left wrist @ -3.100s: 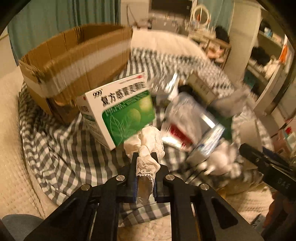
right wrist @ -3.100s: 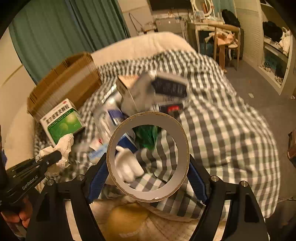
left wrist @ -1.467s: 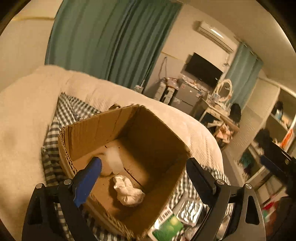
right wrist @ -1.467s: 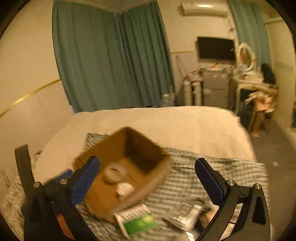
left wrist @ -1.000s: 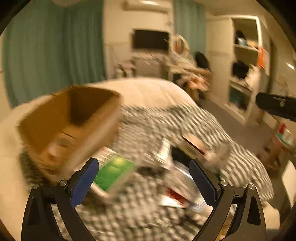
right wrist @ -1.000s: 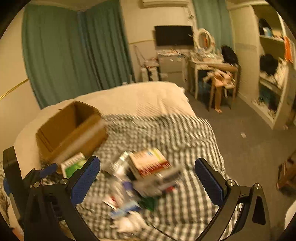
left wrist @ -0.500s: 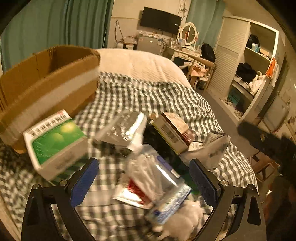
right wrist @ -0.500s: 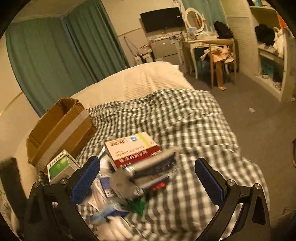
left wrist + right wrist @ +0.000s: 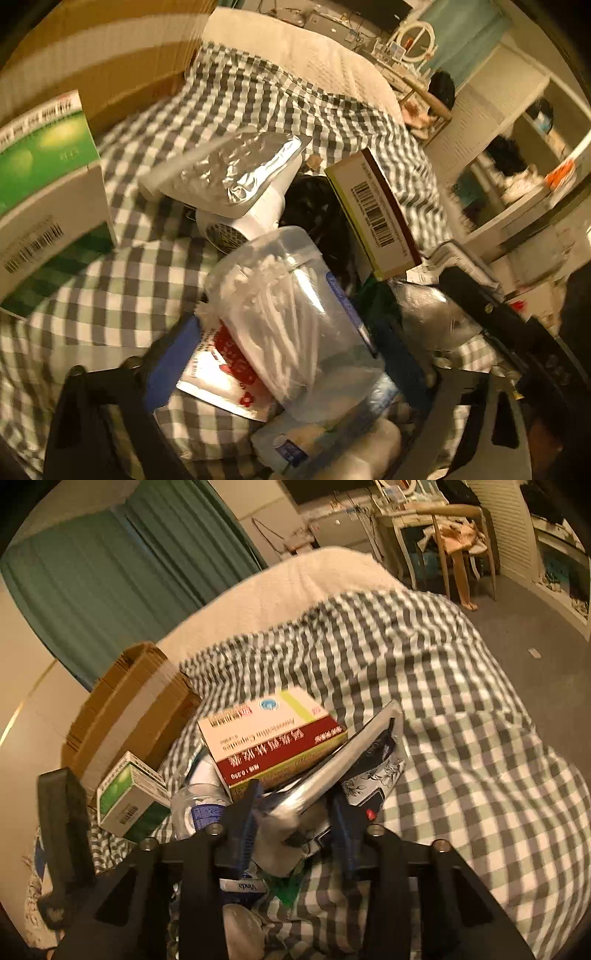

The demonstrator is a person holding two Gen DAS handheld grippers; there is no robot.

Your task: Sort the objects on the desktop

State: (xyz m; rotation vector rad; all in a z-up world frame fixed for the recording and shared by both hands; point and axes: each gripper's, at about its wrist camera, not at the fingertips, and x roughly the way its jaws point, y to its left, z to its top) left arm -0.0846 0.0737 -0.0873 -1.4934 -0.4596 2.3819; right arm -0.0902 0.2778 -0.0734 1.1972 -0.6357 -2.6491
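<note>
- left gripper point(image 9: 280, 365): jaws spread wide, straddling the clear plastic bag of cotton swabs point(image 9: 291, 314). Blue pads sit on either side of it, nothing clamped yet. Reads as lining up for a pick.
- right gripper point(image 9: 295, 827): fingers drawn in around a silvery foil pouch point(image 9: 332, 775) that juts up between them. Looks pinched, but motion blur hides the pad contact, so I can't tell for sure.
- pouch is wedged under the red-and-white medicine box point(image 9: 269, 734), probably why it's taken by the near end.
- box text: "Amoxicillin Capsules", "0.25g", upside down in the right view.
- "Vinda" pack point(image 9: 242, 886) sits below the right fingers.
- green medicine box point(image 9: 125, 801) leans by the cardboard box point(image 9: 125, 716), the likely drop target, well behind the pile on the checked cloth point(image 9: 461, 757).
</note>
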